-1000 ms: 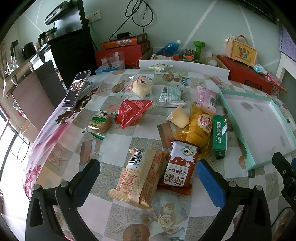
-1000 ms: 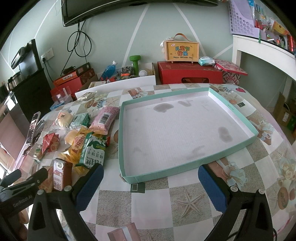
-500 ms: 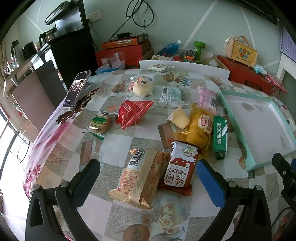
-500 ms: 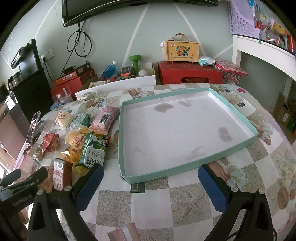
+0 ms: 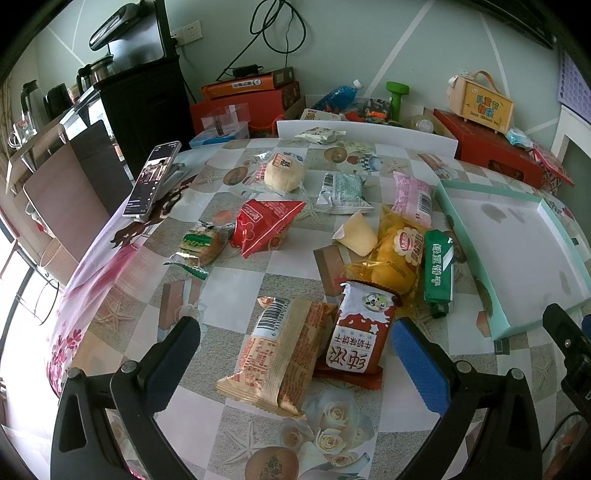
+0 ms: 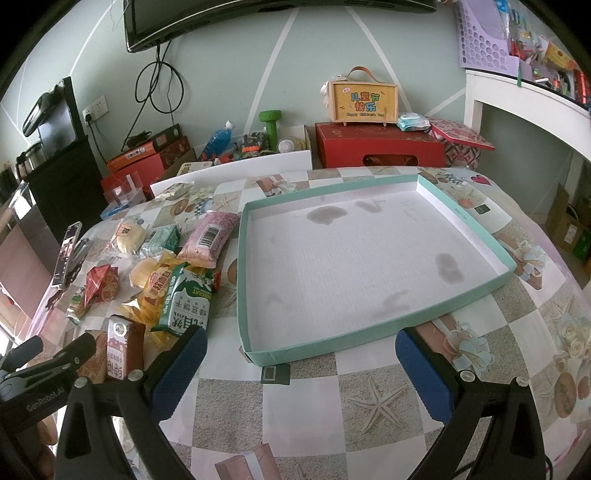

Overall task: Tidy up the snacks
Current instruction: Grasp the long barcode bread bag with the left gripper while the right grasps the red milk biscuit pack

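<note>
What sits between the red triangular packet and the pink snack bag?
In the left wrist view, a teal-and-white packet lies between the red triangular packet and the pink bag, with a pale yellow pastry just nearer the camera.

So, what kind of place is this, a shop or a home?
Most likely a home, a living or dining room. The snacks lie on a table with a printed tablecloth, a wall-mounted TV hangs above, and kettles stand on a side counter.
</note>
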Available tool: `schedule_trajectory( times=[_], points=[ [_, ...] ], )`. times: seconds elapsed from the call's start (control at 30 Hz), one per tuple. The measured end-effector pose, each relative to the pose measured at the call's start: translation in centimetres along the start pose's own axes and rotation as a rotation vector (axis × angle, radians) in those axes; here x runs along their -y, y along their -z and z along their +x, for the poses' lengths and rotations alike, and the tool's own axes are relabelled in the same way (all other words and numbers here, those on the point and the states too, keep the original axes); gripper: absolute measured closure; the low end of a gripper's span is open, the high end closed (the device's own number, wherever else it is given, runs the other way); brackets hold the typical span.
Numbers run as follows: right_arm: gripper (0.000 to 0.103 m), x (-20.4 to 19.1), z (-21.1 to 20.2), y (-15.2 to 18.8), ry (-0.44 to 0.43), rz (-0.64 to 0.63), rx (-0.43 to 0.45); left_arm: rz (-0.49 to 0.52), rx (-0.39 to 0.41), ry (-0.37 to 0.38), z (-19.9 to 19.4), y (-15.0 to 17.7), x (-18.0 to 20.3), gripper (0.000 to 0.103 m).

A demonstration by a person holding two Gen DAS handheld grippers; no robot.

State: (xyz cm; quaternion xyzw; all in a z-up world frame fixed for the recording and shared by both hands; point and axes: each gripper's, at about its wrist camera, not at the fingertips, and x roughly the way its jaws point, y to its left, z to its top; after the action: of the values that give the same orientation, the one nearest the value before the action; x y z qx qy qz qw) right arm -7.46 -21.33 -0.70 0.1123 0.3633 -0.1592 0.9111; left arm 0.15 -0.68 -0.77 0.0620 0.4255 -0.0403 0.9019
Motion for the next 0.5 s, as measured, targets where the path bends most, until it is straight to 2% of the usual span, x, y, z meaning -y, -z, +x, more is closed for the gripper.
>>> schedule_trajectory(
  times=[0.27,0.5],
  points=[
    [0.0,-0.2,0.1,0.0,-0.001,-0.003,0.002,-0.013,0.009,0.018,-0.3,0.0,-0.2,0.0],
    [0.0,-2.5,-0.2,-0.3,-0.065,-0.049,0.03,-0.057,0.018,0.039,-0.6,-0.4,-2.1,0.0]
  ],
)
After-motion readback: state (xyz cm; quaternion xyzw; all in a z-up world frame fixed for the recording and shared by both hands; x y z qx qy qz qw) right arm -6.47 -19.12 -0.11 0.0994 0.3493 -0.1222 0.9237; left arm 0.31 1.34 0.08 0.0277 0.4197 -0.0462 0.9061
